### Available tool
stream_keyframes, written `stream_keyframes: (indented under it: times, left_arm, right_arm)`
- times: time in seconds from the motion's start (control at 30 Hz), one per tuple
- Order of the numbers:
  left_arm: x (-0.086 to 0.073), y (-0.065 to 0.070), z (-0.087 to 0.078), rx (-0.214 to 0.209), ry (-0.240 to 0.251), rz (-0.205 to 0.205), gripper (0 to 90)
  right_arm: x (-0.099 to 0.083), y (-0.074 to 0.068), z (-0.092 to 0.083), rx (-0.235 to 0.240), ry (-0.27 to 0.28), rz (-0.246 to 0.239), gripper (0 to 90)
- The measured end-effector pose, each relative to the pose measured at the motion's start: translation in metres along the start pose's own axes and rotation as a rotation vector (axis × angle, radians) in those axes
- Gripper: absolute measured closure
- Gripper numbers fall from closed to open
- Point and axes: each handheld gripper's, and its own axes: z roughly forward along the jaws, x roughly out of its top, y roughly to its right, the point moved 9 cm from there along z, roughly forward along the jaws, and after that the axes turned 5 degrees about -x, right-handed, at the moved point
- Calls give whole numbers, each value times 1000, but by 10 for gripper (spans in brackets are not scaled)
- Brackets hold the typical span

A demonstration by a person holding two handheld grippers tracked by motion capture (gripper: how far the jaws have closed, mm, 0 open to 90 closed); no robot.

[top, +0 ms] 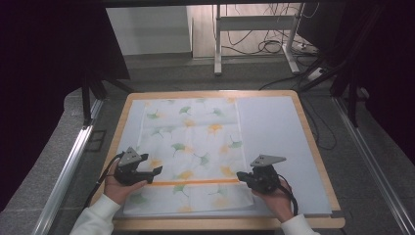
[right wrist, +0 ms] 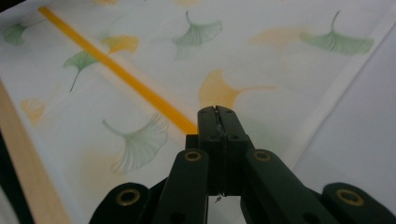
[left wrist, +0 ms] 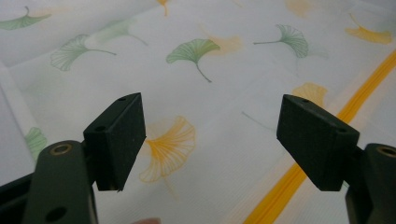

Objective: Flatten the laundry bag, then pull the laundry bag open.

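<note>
Both claws hover low over the near part of the table point(top: 318, 147). Left gripper point(top: 157, 170) stands with its jaws spread wide and nothing between them, above the cloth point(top: 195, 142) near that cloth's left edge, pointing toward the middle. Right gripper point(top: 241, 175) has its jaws pressed together; whether any fabric is caught between the tips cannot be told. Its tips sit at the right end of the orange stripe point(top: 195, 182), close to the cloth's right edge.

Going by size: the wooden-rimmed table carries a pale blue-grey mat point(top: 274, 132) that covers nearly all of it. On the mat's left and middle part lies the white cloth, printed with green and yellow ginkgo leaves, flat, reaching almost from far edge to near edge. The orange stripe runs across it parallel to the near edge. Nothing stands between the claws.

Beyond the far edge are grey floor, a white desk frame point(top: 254, 34) and loose cables point(top: 274, 46).
</note>
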Motion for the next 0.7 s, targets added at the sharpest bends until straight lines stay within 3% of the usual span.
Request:
stream_keyframes:
  times: [0.27,0.3,0.53,0.7]
  left_arm:
    - [3,11,-3,-29,-6,33,238]
    - [7,15,-7,-33,5,52,241]
    - [17,27,-9,-68,19,57,242]
    - [30,44,-7,-103,29,78,244]
  right_arm:
    - [-6,-5,-1,6,-12,1,894]
    - [-6,-4,-2,4,-11,4,894]
    - [-7,-3,-7,-3,4,12,894]
    - [-13,-4,-12,-2,1,24,894]
